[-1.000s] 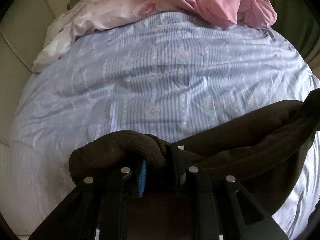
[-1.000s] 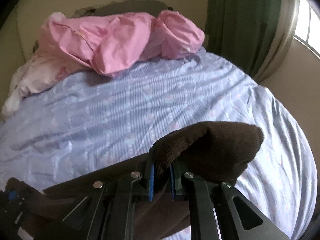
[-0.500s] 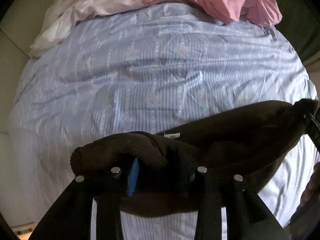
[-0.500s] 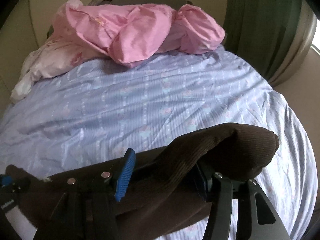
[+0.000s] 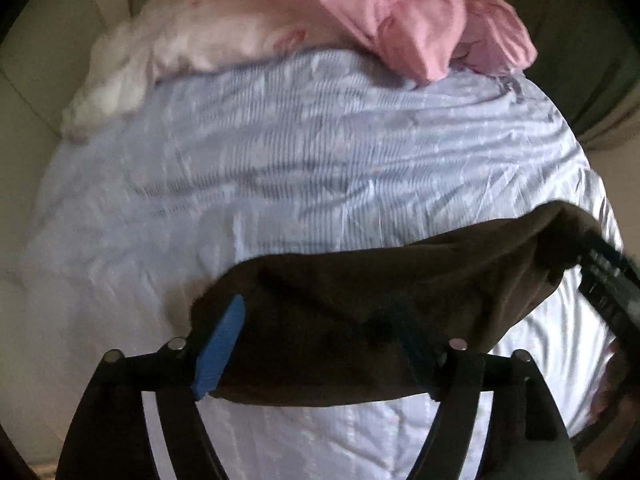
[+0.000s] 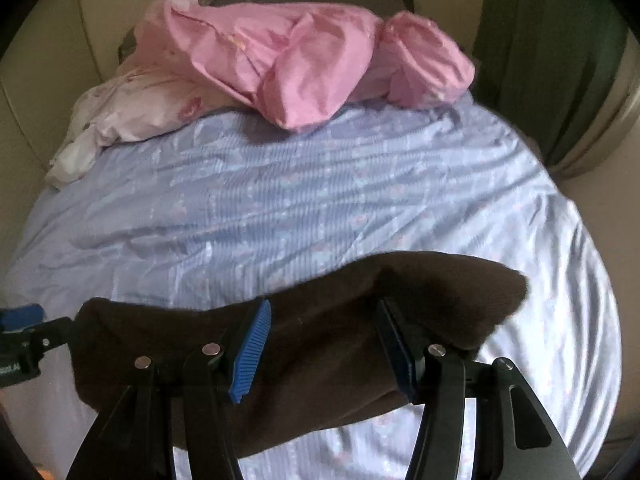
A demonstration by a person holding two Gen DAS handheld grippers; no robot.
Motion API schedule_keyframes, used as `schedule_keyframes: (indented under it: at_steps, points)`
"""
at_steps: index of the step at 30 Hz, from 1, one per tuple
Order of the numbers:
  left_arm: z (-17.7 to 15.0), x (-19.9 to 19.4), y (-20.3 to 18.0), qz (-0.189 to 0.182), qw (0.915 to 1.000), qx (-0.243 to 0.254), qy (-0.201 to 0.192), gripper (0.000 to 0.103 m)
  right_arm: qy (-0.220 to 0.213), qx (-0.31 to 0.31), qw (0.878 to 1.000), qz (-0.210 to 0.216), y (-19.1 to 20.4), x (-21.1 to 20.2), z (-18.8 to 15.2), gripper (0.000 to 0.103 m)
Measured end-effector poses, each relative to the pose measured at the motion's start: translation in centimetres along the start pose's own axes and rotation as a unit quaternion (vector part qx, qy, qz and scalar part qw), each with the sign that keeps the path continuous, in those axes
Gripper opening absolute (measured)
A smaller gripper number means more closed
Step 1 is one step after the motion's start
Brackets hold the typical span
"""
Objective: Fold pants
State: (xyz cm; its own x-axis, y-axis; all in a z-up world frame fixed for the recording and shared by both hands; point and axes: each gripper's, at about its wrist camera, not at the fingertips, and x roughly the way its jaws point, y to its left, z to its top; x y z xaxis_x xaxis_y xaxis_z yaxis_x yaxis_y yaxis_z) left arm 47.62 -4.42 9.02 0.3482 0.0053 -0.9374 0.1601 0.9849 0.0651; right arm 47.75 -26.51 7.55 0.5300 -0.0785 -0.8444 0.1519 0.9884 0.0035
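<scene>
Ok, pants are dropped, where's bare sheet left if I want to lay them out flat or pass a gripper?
The widest bare stretch of blue sheet lies between the brown pants and the pink bedding. A narrower strip runs right of the pants toward the green curtain. It is crowded at the near edge, where the left gripper and right gripper straddle the pants.

My left wrist camera looks forward along my left tool (image 5: 320, 344), close above the dark brown pants (image 5: 380, 292) at the near end of the bed (image 5: 280, 168), facing the pink bedding (image 5: 400, 32) at the far end. My right wrist camera sits equally close behind my right tool (image 6: 324, 344) and faces the same way. Both views share the pants, the sheet and the pink pile, and each catches the other tool at its edge.
</scene>
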Motion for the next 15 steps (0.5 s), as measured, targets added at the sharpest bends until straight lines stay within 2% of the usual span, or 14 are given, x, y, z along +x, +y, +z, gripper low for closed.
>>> schedule_keyframes:
  at_steps: [4,8,11,14,15]
  points:
    - [-1.7,-0.7,-1.8,0.0,0.9989,0.035,-0.03,0.076,-0.01,-0.034,0.999,-0.005,-1.0,-1.7,0.0,0.056]
    - [-4.1,-0.1,-5.3,0.006,0.9937,0.098,-0.054,0.076,-0.034,-0.083,0.995,-0.042,-3.4,-2.8,-1.2,0.056]
    - [-6.5,1.7,-9.3,0.007,0.9857,0.158,-0.058,0.076,-0.037,-0.099,0.992,-0.068,-6.7,-2.5,-2.8,0.056]
    - [-9.0,4.0,-13.4,0.022,0.9716,0.228,-0.058,0.076,-0.032,-0.11,0.99,-0.081,-9.6,-1.6,-4.7,0.056]
    - [-10.0,4.9,-15.0,0.041,0.963,0.259,-0.064,0.076,-0.031,-0.119,0.989,-0.087,-10.3,-1.1,-5.2,0.056]
